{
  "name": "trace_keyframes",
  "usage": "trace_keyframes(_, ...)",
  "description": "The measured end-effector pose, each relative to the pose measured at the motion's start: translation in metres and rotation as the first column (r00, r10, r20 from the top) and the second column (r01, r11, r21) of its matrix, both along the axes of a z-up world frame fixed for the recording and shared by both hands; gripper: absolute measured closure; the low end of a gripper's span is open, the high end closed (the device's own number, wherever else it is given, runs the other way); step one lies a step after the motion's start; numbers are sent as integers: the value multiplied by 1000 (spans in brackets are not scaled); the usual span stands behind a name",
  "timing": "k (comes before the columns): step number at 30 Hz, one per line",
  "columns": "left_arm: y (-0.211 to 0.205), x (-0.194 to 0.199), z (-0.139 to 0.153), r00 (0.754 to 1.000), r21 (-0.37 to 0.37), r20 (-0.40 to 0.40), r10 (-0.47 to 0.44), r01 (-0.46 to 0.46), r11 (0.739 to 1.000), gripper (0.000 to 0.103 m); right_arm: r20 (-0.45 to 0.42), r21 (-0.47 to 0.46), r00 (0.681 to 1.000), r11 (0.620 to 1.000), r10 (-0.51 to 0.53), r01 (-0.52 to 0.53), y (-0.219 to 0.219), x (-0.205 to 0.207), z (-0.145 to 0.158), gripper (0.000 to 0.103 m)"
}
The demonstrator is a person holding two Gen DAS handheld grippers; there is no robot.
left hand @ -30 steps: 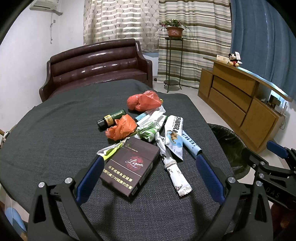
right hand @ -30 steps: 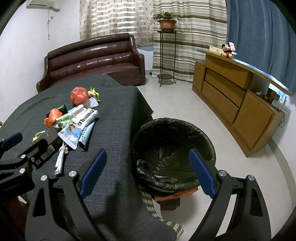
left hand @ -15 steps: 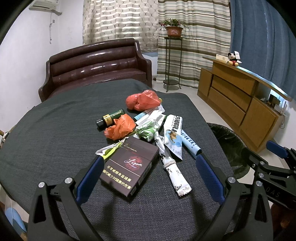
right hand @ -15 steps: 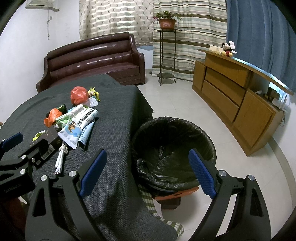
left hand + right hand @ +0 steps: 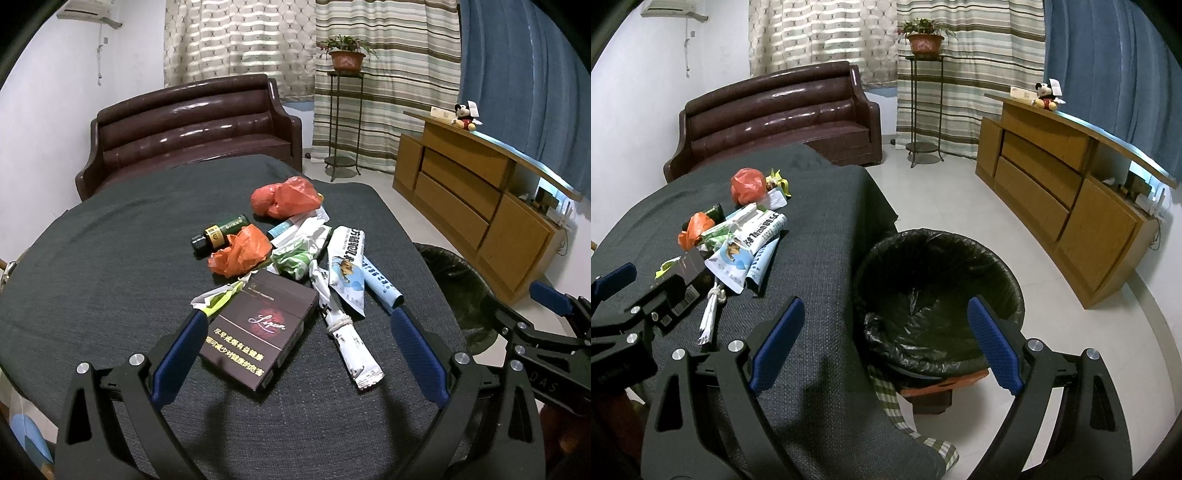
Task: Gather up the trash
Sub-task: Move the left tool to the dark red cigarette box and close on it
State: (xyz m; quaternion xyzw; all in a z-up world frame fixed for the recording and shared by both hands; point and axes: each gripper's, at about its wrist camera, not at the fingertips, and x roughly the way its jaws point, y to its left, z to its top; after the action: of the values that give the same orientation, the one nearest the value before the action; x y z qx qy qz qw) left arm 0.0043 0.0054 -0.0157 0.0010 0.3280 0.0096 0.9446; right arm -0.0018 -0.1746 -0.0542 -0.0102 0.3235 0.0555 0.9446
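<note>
Two orange plastic bags (image 5: 240, 254) (image 5: 286, 197); one cigarette box (image 5: 260, 332); one green bottle (image 5: 218, 235); one lined bin (image 5: 938, 295); several wrappers, count unclear.

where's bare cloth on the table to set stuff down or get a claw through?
Free: the tablecloth left of the green bottle, toward the sofa, and the strip between the trash pile and the bin. Crowded: mid-table, cigarette box through red bag.

Dark grey woven cloth covers the desk (image 5: 110, 258). On it lie a dark maroon carton with gold lettering (image 5: 260, 330), two crumpled orange-red plastic bags (image 5: 240, 254), a dark green bottle with a gold label (image 5: 218, 236) and white-and-blue printed wrappers (image 5: 347, 269). The bin liner (image 5: 938, 295) is glossy black. Both sets of jaws carry blue pads on black frames
</note>
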Motion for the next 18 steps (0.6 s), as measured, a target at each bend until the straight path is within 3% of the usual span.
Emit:
trace_keyframes(8, 10, 0, -2, 1000, -8, -8, 5, -5, 1000, 8, -26, 4, 1000, 1000, 0, 0, -3, 2, -5, 26)
trace_keyframes(10, 14, -2, -1, 1000, -7, -6, 9, -9, 1000, 13, -31, 1, 1000, 1000, -2, 2, -2, 1, -5, 28)
trace_keyframes(12, 16, -4, -3, 1000, -4, -16, 11, -11, 1000, 29, -39, 3, 999, 1000, 2, -2, -1, 2, -6, 32)
trace_keyframes(18, 25, -3, -6, 999, -20, -47, 8, -9, 1000, 29, -54, 8, 999, 1000, 8, -7, 0, 2, -5, 32)
